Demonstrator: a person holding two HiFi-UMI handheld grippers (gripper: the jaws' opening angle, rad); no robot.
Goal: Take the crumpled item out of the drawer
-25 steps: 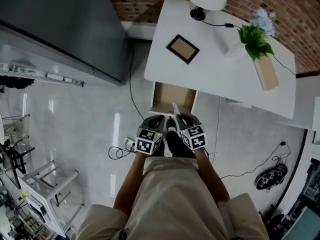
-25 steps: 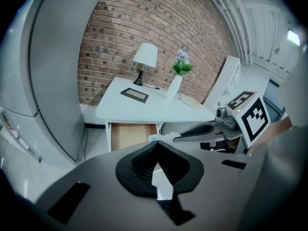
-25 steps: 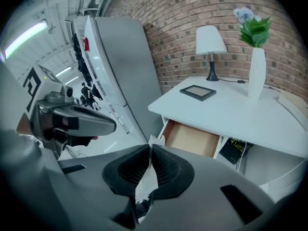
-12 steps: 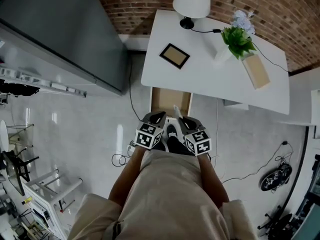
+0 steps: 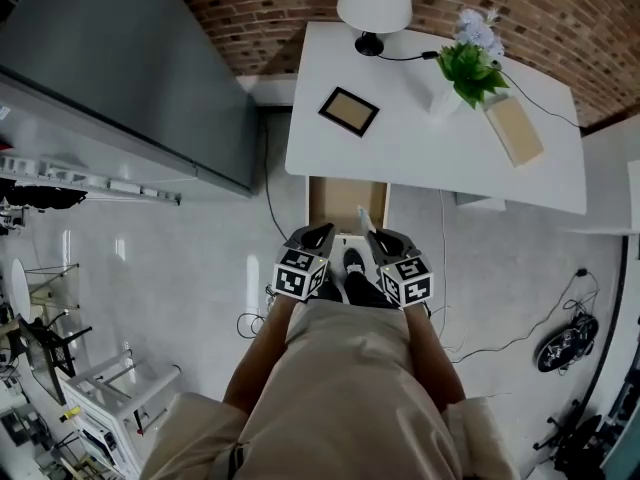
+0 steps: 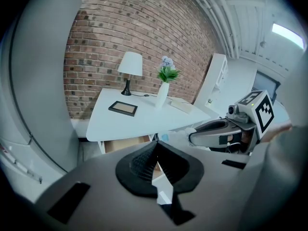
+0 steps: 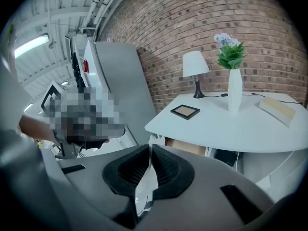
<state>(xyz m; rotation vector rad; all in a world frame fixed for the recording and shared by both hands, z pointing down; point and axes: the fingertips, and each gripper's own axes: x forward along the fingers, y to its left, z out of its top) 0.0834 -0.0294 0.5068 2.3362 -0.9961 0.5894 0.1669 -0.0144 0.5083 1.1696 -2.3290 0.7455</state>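
As right gripper (image 7: 149,147) pinches it, crumpled item (image 7: 146,179) points along jaws.

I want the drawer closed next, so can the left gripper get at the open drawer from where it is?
Probably yes. The left gripper sits right at the open drawer's near end, fingers together and holding nothing, and nothing stands in its way. The right gripper beside it holds the crumpled item.

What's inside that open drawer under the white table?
The drawer shows only its bare wooden bottom. Its back part is hidden under the table, and the crumpled white item pinched in the right gripper covers a little near the front.
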